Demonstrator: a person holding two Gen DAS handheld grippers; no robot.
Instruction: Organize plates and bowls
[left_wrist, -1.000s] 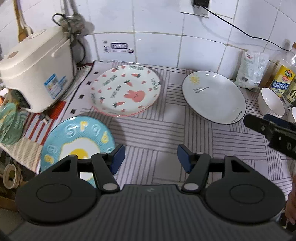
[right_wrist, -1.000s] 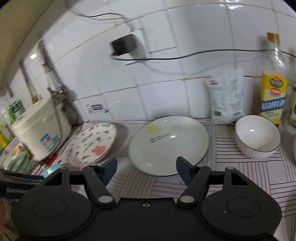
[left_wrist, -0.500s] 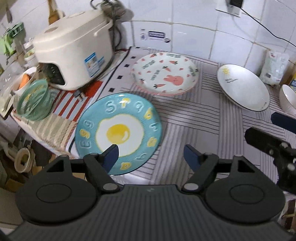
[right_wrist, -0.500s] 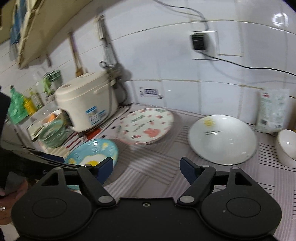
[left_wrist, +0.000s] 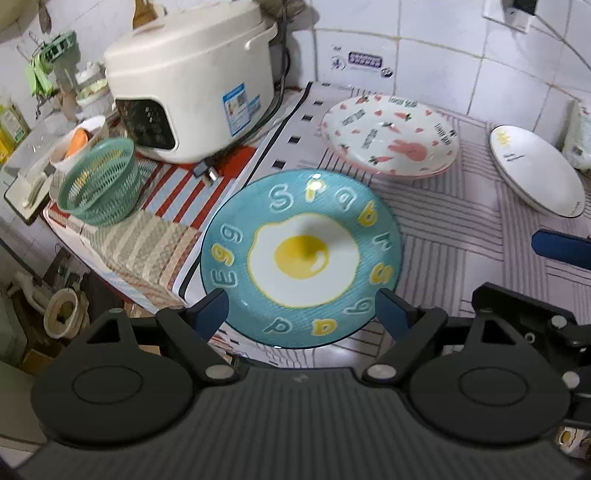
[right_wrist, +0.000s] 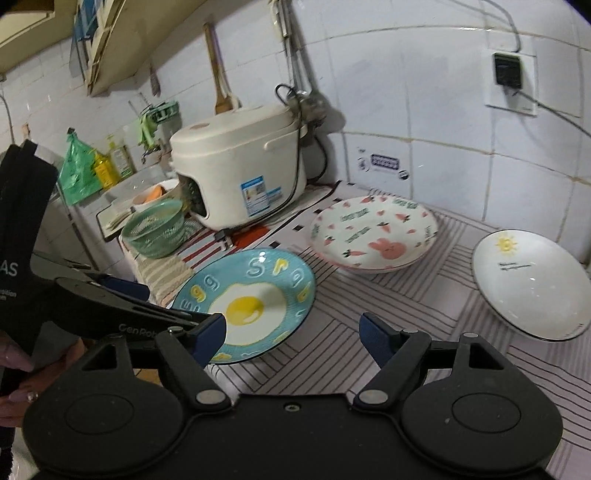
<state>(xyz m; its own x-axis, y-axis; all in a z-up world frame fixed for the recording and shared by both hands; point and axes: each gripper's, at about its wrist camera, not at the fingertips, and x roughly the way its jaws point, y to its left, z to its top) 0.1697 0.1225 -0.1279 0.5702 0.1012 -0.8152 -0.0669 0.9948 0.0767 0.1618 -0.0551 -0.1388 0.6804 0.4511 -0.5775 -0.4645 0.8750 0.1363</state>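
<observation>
A blue plate with a fried-egg picture (left_wrist: 301, 256) lies at the counter's front left edge; it also shows in the right wrist view (right_wrist: 247, 304). Behind it sits a white plate with pink rabbit and carrots (left_wrist: 389, 138) (right_wrist: 373, 232). A white plate with a sun drawing (left_wrist: 535, 171) (right_wrist: 532, 284) lies to the right. My left gripper (left_wrist: 301, 312) is open and empty, hovering over the blue plate's near rim. My right gripper (right_wrist: 291, 332) is open and empty, above the counter just right of the blue plate. The left gripper shows in the right wrist view (right_wrist: 122, 295) at the left.
A white rice cooker (left_wrist: 192, 77) stands at the back left with its cord and plug on a red striped cloth. A green mesh basket (left_wrist: 101, 182) sits left of the blue plate. The counter edge drops off at the front left. A tiled wall runs behind.
Both grippers have swung left and moved toward the blue egg plate, which now fills the middle of the left wrist view. The bowl and bottles at the right have left both views.
</observation>
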